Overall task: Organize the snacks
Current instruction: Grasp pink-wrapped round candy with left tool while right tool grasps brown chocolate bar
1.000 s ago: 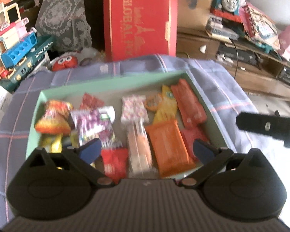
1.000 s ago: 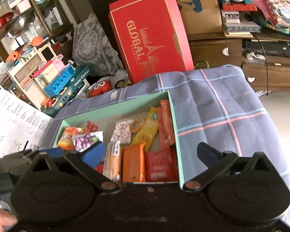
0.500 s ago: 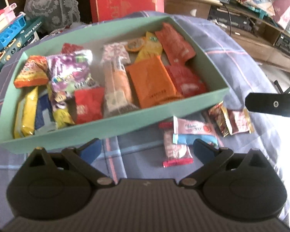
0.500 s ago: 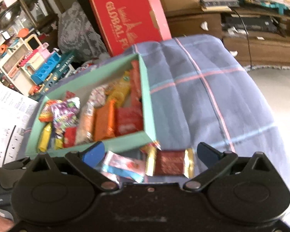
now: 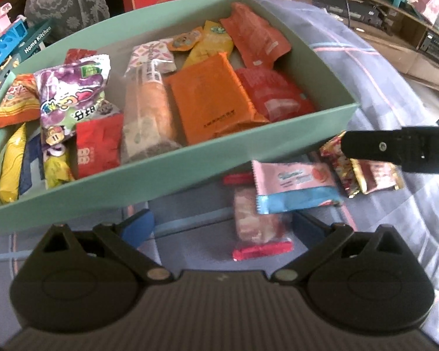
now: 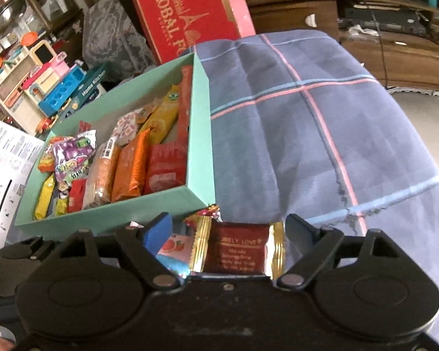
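Box: a mint-green box (image 5: 190, 163) sits on a blue plaid cloth (image 6: 322, 134), packed with snacks, among them an orange packet (image 5: 213, 102), a purple candy bag (image 5: 73, 93) and a red pouch (image 5: 275, 96).
Loose snacks: four packets lie on the cloth just outside the box's near wall, toward 5 o'clock of it in the left wrist view.
Left gripper: the left gripper (image 5: 219, 222) has its jaws wide apart with nothing pressed; a pink wrapper with red ends (image 5: 257, 225) lies between them, closer to the right finger.
Right gripper: the right gripper (image 6: 228, 228) is closing, its pads not yet on anything; a dark red bar with gold ends (image 6: 237, 248) lies between the fingers.
Left view only: the pink-and-blue packet (image 5: 292, 187) in full at 1 o'clock of the gripper, and the other gripper's black finger crossing in from 3 o'clock above a crinkled gold-red packet (image 5: 336, 158).
Right view only: a red carton (image 6: 190, 11) lettered in gold at 12 o'clock behind the box, a toy kitchen set (image 6: 44, 84) at 10 o'clock, printed sheets (image 6: 3, 158) at 9 o'clock.
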`<state>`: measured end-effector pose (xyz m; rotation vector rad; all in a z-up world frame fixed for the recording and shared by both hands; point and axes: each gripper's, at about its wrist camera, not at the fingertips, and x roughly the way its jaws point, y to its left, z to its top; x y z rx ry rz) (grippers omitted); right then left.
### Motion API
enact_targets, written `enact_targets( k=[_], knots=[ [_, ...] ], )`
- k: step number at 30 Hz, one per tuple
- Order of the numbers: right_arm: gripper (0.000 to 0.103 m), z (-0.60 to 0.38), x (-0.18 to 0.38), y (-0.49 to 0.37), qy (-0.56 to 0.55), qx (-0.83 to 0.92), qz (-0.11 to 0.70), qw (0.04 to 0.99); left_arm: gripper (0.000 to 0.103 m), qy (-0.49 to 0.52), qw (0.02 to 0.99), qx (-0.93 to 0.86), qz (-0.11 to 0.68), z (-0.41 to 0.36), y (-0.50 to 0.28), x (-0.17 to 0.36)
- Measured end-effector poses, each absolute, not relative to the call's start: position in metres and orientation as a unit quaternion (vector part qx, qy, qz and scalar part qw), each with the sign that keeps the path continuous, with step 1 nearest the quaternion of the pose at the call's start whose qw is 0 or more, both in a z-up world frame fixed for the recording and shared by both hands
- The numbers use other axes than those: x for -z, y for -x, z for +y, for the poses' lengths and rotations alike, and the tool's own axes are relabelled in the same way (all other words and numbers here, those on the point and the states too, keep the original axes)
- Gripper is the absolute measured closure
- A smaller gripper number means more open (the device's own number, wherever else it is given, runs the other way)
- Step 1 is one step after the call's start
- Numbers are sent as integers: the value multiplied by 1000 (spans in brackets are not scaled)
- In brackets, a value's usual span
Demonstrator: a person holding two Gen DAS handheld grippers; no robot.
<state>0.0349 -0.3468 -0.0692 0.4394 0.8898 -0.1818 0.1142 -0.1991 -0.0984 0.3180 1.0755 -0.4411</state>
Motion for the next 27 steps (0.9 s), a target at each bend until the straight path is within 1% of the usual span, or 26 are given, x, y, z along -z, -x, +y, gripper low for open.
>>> enact_targets(
  k=[14, 27],
  knots=[
    [17, -330, 73, -25, -221, 42, 463, 858, 0, -117, 834, 172, 511, -158, -131, 100],
    [18, -340, 64, -37, -196, 58, 442, 873, 0, -113, 834, 168, 513, -150, -131, 100]
  ],
)
